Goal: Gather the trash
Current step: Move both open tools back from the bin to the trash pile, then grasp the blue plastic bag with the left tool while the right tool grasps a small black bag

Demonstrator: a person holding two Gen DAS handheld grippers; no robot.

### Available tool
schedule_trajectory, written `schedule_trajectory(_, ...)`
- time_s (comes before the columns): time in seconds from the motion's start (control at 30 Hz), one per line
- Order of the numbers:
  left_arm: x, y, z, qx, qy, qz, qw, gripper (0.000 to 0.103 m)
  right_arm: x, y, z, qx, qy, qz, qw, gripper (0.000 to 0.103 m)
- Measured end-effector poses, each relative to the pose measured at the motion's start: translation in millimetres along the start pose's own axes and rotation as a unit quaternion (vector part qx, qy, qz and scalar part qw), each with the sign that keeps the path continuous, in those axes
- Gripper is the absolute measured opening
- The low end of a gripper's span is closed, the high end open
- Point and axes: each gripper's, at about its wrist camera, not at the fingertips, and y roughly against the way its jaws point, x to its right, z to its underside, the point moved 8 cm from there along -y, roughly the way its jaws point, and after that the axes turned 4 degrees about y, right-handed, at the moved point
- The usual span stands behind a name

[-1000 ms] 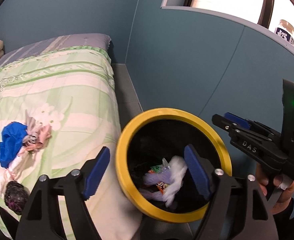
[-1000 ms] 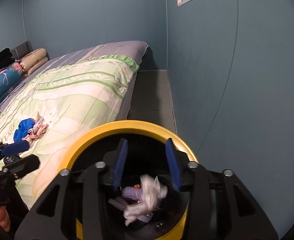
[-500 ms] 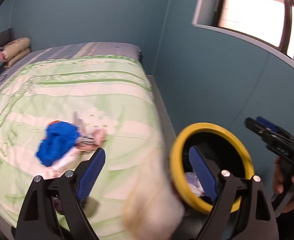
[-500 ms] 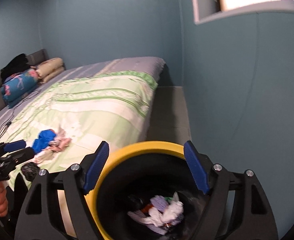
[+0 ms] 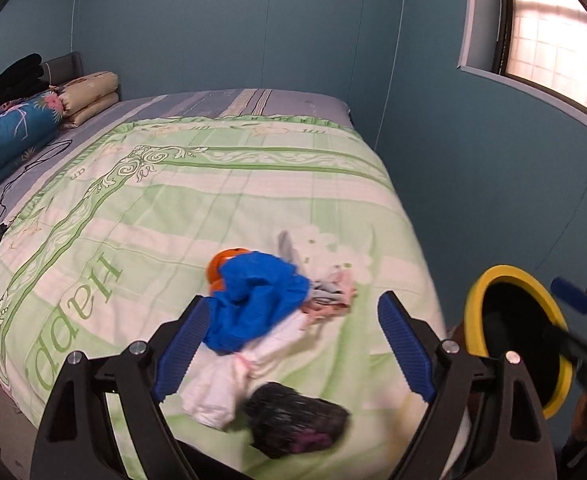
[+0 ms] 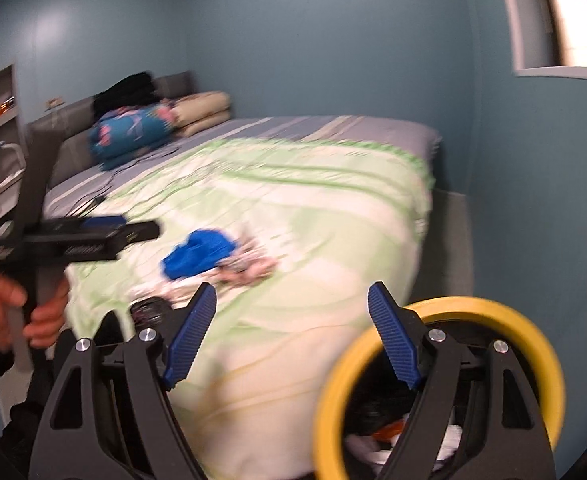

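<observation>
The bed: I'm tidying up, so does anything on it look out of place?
Yes. A litter pile sits on the green quilt near its foot: a blue wad, white scraps and a dark crumpled lump.

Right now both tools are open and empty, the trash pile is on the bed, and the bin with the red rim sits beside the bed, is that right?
Almost. The bin has a yellow rim, not red, as the left wrist view shows. The rest holds: the left tool and the right tool are open and empty, and the trash pile lies on the bed.
</observation>
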Motion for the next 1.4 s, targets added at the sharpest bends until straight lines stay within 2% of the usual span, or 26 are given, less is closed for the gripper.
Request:
schedule_trajectory(0.2,-23.9,-28.1,1.3,-0.014,-0.001,0.002,0.9999,0.082,-57.6,-39.9,14.0,-0.035,0.012,-0.073,0.997,0.071)
schedule_trajectory(0.37,-34.2,-55.8,5.1,-0.035,-0.009,0.029,0.9989,0.082,-95.4,-65.4,23.9,-0.056,0.026,-0.116,0.991,0.069)
schedule_trajectory(0.47,-39.2,-70.0,2.6,-0.044,-0.003,0.040,0.9982,0.082,-112.4,-81.6,27.7,-0.068,0.033,-0.127,0.989,0.067)
schedule_trajectory(0.73,-47.9,-96.0,-1.7,-0.053,0.007,0.059,0.9968,0.082,-126.4,-109.8,34.2,-0.092,0.042,-0.131,0.986,0.066)
schedule_trajectory(0.87,-43.7,-103.5,-1.0,-0.057,0.001,0.071,0.9958,0.081,-133.0,-118.0,38.2,-0.104,0.045,-0.138,0.984,0.062)
schedule_trajectory(1.07,-36.4,-117.2,5.9,-0.072,-0.009,0.080,0.9942,0.073,-140.7,-123.9,42.9,-0.115,0.054,-0.145,0.981,0.057)
schedule_trajectory(1.13,-36.1,-120.1,5.9,-0.074,-0.004,0.084,0.9937,0.063,-143.6,-126.8,45.5,-0.120,0.058,-0.147,0.980,0.054)
schedule_trajectory(1.2,-36.9,-122.5,6.1,-0.075,0.000,0.082,0.9938,0.057,-146.4,-129.2,47.6,-0.127,0.058,-0.153,0.978,0.052)
schedule_trajectory(1.23,-36.6,-122.8,6.7,-0.075,0.000,0.081,0.9939,0.050,-149.5,-129.3,49.1,-0.129,0.061,-0.157,0.977,0.050)
schedule_trajectory(1.4,-35.4,-120.6,12.5,-0.076,-0.009,0.075,0.9942,0.033,-161.0,-131.9,55.1,-0.142,0.075,-0.163,0.973,0.042)
